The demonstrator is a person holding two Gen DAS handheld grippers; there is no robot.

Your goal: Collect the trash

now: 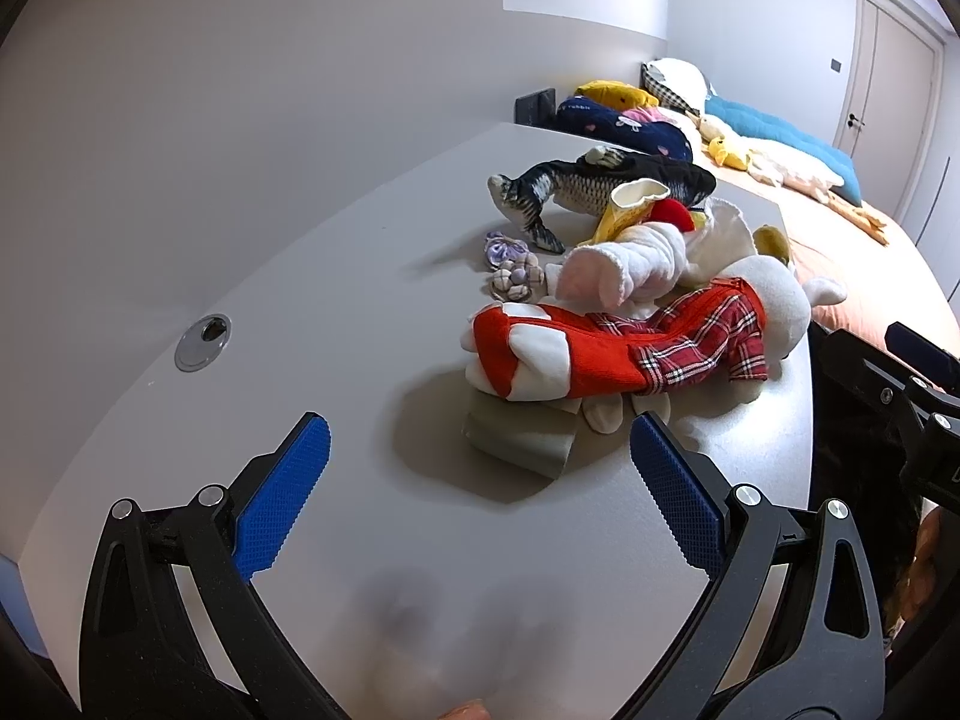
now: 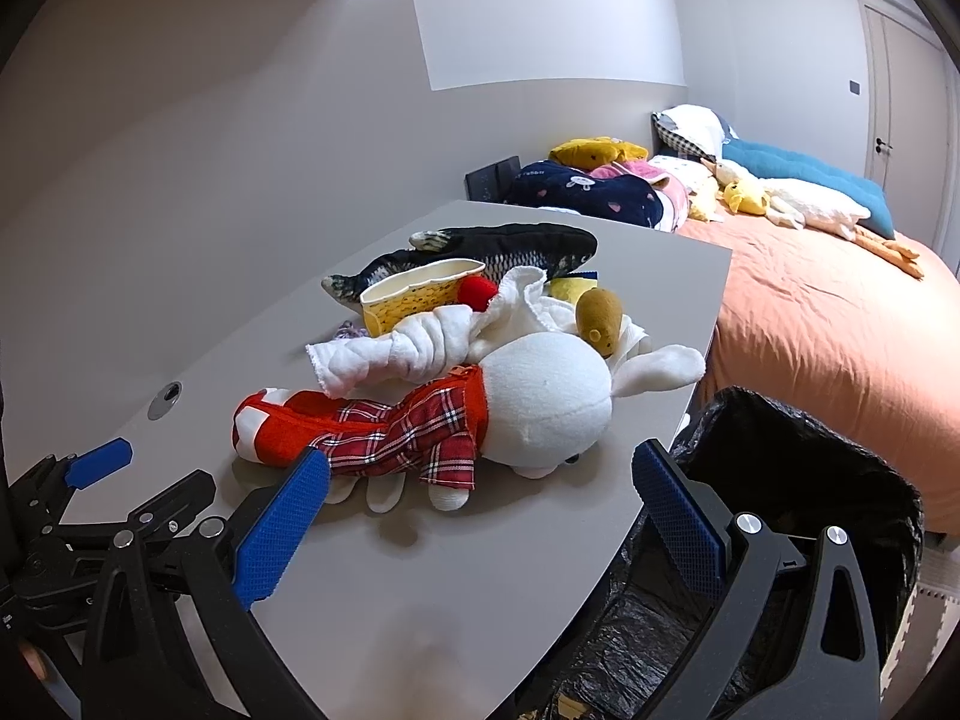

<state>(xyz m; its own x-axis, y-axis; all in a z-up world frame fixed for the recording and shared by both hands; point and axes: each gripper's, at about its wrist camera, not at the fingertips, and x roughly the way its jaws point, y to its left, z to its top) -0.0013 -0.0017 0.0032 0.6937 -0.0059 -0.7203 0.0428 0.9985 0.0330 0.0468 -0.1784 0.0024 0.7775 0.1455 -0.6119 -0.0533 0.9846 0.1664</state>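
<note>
My left gripper [image 1: 480, 462] hung released, fingers wide either side of a grey cup [image 1: 519, 438] lying tipped on the table [image 1: 300, 312] against the plush rabbit [image 1: 618, 342]. My right gripper [image 2: 480, 492] was also released, over the table edge, bin bag [image 2: 798, 480] just beside.

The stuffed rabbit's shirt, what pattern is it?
Red, white and dark plaid on the stuffed rabbit's shirt, over a plain red body; the right wrist view shows it best.
</note>
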